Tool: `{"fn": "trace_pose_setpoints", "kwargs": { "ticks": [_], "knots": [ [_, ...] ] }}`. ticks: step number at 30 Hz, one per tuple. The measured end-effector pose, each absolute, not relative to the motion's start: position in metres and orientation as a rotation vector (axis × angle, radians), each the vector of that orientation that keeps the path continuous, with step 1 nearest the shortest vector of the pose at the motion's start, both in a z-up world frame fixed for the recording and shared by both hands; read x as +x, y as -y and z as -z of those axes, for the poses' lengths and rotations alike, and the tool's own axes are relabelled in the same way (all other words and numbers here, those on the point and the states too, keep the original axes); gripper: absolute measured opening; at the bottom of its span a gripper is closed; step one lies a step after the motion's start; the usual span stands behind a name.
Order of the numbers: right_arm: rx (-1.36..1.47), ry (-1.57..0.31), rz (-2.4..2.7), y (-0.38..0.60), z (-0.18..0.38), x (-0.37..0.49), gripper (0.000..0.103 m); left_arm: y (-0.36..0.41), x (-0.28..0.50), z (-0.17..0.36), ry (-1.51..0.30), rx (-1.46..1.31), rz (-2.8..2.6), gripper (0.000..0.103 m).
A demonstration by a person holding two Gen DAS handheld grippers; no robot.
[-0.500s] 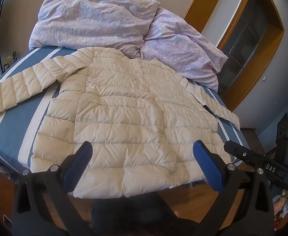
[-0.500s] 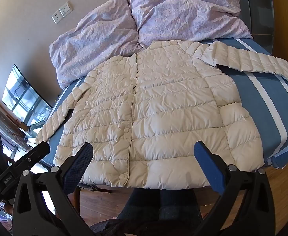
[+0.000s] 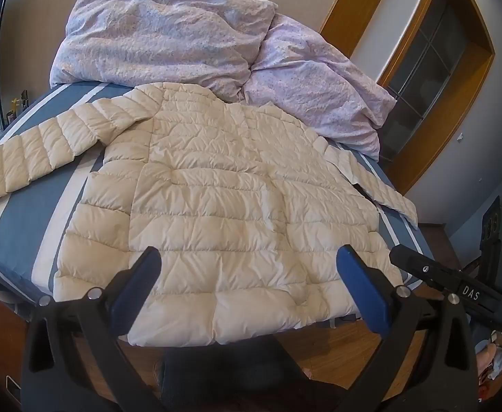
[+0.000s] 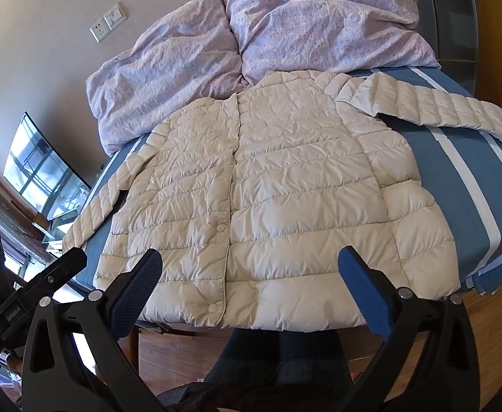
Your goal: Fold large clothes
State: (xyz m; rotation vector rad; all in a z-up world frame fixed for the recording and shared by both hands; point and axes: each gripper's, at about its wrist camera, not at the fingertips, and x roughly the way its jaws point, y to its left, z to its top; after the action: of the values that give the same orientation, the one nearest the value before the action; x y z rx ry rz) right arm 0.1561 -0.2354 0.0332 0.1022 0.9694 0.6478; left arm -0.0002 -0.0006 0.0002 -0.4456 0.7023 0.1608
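Observation:
A cream quilted puffer jacket (image 3: pixel 223 199) lies flat and face up on the blue striped bed (image 3: pixel 21 226), hem toward me, sleeves spread out. It also shows in the right wrist view (image 4: pixel 275 185), with its button placket running down the middle. My left gripper (image 3: pixel 247 285) is open and empty, held over the hem at the bed's near edge. My right gripper (image 4: pixel 249 286) is open and empty, also over the hem. Neither touches the jacket.
A crumpled lilac duvet (image 3: pixel 189 41) is piled at the head of the bed (image 4: pixel 474 178), against the wall. A wood-framed door (image 3: pixel 433 79) stands to the right. Wooden floor (image 4: pixel 491 312) lies below the near bed edge. A window (image 4: pixel 41 168) is at the left.

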Motion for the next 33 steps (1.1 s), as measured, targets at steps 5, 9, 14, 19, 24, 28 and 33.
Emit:
{"fn": "trace_pose_setpoints", "kwargs": {
  "ticks": [5, 9, 14, 19, 24, 28, 33],
  "knots": [
    [0.101, -0.969, -0.647, 0.2354, -0.0333, 0.156, 0.102, -0.0001, 0.0, 0.0001, -0.702, -0.448, -0.164, 0.101],
    [0.102, -0.969, -0.647, 0.2355, -0.033, 0.156, 0.102, -0.0002, -0.0001, 0.0, -0.701, -0.448, -0.163, 0.101],
    [0.101, -0.968, -0.647, 0.2357, -0.0326, 0.1561, 0.102, -0.0002, -0.0001, 0.0, -0.7, -0.448, -0.163, 0.101],
    [0.102, -0.969, -0.647, 0.236, -0.0323, 0.1563, 0.102, -0.0002, -0.0001, 0.0, -0.7, -0.448, -0.163, 0.101],
    [0.102, -0.97, -0.647, 0.2363, -0.0321, 0.1567, 0.102, 0.0, 0.0, -0.0002, -0.7, -0.447, -0.163, 0.101],
    [0.102, -0.969, -0.647, 0.2366, -0.032, 0.1568, 0.102, -0.0002, -0.0001, 0.0, -0.699, -0.448, -0.163, 0.101],
    [0.102, -0.97, -0.647, 0.2369, -0.0316, 0.1567, 0.102, -0.002, 0.0006, 0.0003, -0.7, -0.449, -0.163, 0.101]
  ]
}}
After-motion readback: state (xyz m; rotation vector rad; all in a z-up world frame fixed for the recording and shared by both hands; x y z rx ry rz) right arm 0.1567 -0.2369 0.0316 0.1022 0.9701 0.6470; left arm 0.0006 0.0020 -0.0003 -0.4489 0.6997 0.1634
